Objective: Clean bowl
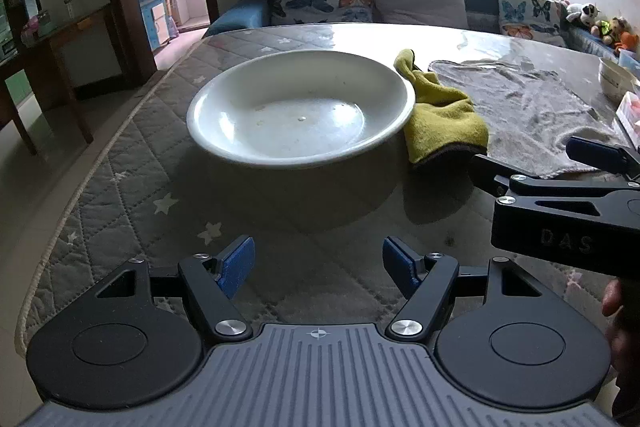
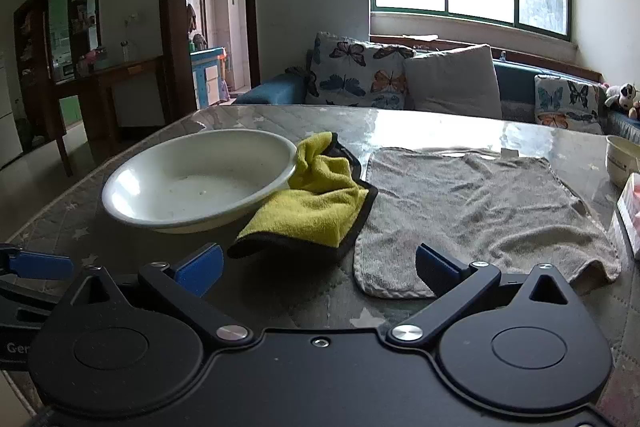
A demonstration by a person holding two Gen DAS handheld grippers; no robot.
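Shallow white ceramic bowl (image 1: 300,111) sits on the quilted tabletop (image 1: 132,195), crumpled yellow microfibre cloth (image 2: 316,199) touching its rim. Left gripper (image 1: 318,265) and right gripper (image 2: 320,267) both hover with fingers apart, holding nothing.

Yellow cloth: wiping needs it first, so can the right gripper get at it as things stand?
Probably yes: the right gripper is open, the yellow cloth lies just ahead, nothing between.

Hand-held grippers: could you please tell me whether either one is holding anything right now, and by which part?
Nothing is held. The left hand-held gripper and right hand-held gripper are both open, short of the bowl and yellow cloth.
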